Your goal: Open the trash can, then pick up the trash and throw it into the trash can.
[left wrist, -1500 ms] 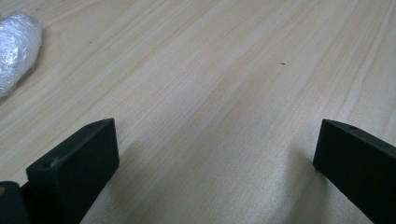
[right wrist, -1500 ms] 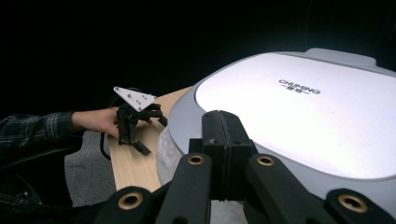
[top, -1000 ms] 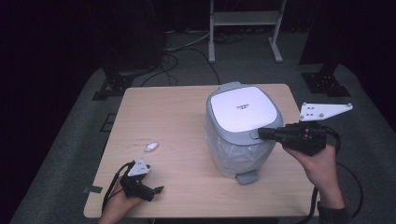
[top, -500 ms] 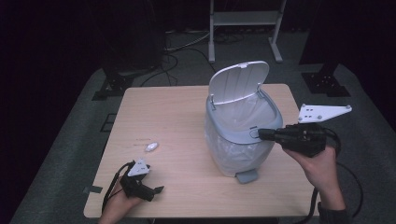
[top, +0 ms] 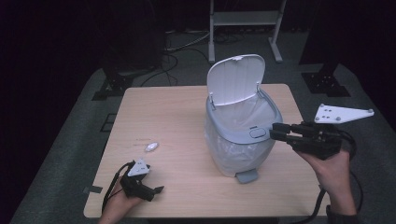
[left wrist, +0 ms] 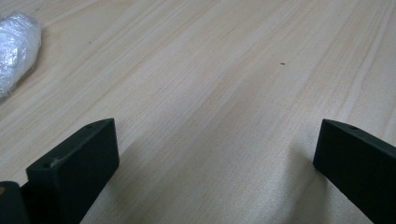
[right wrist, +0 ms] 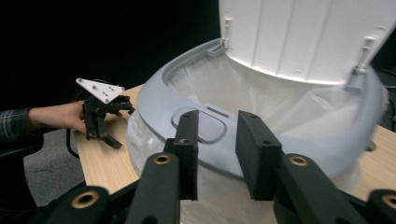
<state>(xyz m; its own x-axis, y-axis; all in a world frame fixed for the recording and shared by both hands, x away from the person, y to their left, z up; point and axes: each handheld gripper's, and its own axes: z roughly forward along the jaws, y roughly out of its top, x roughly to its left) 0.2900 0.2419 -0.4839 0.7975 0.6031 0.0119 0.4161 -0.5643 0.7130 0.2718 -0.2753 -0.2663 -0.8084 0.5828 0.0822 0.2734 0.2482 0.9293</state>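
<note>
While the bin (top: 243,135) stands right of centre on the wooden table (top: 168,112), its white lid (top: 236,79) is raised upright at the far side, and a clear liner bag (top: 238,112) hangs inside it; nothing else can be made out in it. Just off the release button (top: 257,132) on the bin's near-right rim, the right gripper (top: 275,132) has just been opening its jaws, which stand a little apart with nothing between them. A small crumpled plastic wad (top: 151,146) lies alone on the left part of the table. Near it, at the near-left edge, the left gripper (top: 156,190) rests with jaws spread wide over bare wood.
</note>
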